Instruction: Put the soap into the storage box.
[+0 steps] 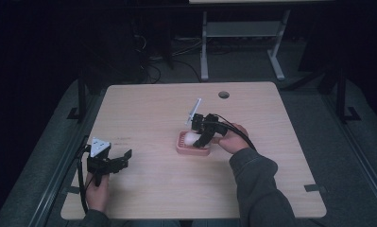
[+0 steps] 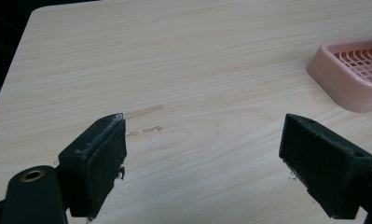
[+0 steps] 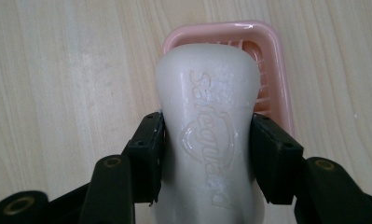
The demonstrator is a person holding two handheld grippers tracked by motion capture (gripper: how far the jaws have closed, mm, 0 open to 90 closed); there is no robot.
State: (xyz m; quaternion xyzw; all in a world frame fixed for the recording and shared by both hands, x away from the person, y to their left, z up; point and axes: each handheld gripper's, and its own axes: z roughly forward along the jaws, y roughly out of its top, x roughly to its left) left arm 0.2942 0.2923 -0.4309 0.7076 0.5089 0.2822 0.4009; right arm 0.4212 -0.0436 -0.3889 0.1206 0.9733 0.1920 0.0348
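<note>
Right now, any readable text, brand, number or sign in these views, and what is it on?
"Safeguard": embossed with a shield-shaped emblem on the white moulded bar of soap, clamped by the right tool over the pink plastic grid-bottomed soap dish.
Nothing else readable: the light wooden table shows faint tape marks, no lettering.

Left gripper [image 1: 124, 157]: jaws spread wide, low near the table's left edge.
Right gripper [image 1: 201, 138]: jaws clamped, angled down mid-table.

"Safeguard" embossed on white soap bar [image 3: 207, 135] (shield outline beneath it), no other text
</note>
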